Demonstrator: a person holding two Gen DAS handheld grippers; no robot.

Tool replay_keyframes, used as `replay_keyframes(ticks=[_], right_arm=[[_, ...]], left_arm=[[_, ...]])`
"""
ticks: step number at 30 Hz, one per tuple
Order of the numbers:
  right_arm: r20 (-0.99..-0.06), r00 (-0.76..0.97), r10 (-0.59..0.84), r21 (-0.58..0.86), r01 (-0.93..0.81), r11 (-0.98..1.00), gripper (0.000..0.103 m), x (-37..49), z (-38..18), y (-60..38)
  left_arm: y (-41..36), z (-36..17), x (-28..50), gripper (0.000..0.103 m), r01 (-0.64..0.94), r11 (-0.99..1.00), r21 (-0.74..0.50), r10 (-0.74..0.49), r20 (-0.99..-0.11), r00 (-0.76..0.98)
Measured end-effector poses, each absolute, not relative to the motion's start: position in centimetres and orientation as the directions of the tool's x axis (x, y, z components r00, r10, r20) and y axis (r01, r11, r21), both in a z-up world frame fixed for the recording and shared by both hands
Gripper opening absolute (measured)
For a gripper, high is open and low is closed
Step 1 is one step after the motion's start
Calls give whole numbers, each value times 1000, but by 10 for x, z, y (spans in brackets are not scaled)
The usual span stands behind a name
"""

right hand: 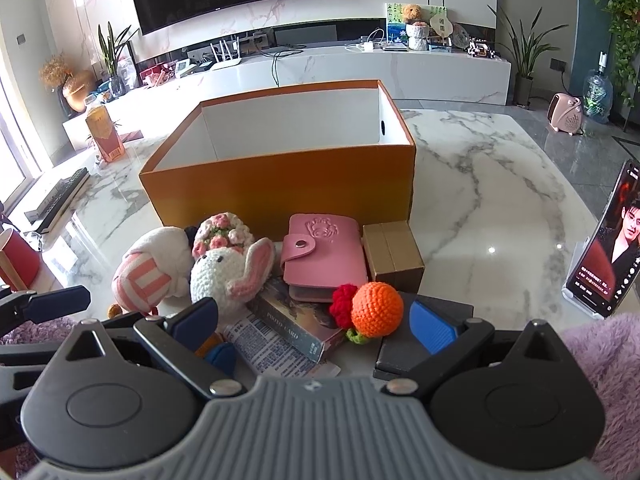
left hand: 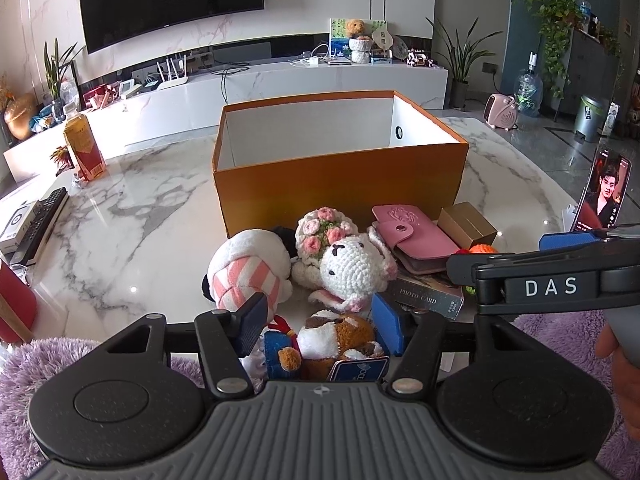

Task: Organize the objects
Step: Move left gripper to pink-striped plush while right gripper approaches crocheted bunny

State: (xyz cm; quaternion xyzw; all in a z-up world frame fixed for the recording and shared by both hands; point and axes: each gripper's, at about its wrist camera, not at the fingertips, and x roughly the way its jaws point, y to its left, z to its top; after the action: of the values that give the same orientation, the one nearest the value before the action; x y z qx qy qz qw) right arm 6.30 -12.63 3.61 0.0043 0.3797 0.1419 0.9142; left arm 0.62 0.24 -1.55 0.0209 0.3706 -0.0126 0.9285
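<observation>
An open orange box (left hand: 340, 176) (right hand: 280, 184) with a white inside stands on the marble table. In front of it lie a crochet bunny (left hand: 352, 264) (right hand: 224, 272), a pink-striped plush (left hand: 248, 276) (right hand: 148, 268), a pink wallet (left hand: 412, 232) (right hand: 320, 256), a gold box (left hand: 466, 222) (right hand: 394, 256), a photo card box (left hand: 428, 298) (right hand: 296, 320) and a crochet orange (right hand: 376, 308). My left gripper (left hand: 320, 324) is open around a small brown-and-white plush (left hand: 340, 338). My right gripper (right hand: 316, 320) is open above the pile, and it shows in the left wrist view (left hand: 560, 272).
A phone on a stand (left hand: 604, 196) (right hand: 612, 256) plays video at the right. A remote (left hand: 40, 220) (right hand: 56, 196), a drink bottle (left hand: 82, 146) (right hand: 104, 132) and a red cup (right hand: 18, 256) sit at the left. A black pad (right hand: 404, 348) lies near the front edge.
</observation>
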Motion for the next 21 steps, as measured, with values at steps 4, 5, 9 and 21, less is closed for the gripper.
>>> replay_keyframes(ticks=[4, 5, 9, 21], right_arm=[[-694, 668, 269, 114, -267, 957, 102, 67, 33, -124], [-693, 668, 271, 114, -270, 956, 102, 68, 32, -124], [-703, 661, 262, 87, -285, 954, 100, 74, 28, -119], [-741, 558, 375, 172, -382, 908, 72, 105, 12, -84]], left_arm=[[5, -18, 10, 66, 48, 999, 18, -22, -697, 717], [7, -18, 11, 60, 50, 999, 11, -28, -700, 714], [19, -20, 19, 56, 35, 999, -36, -50, -706, 707], [68, -29, 64, 58, -61, 992, -113, -52, -790, 611]])
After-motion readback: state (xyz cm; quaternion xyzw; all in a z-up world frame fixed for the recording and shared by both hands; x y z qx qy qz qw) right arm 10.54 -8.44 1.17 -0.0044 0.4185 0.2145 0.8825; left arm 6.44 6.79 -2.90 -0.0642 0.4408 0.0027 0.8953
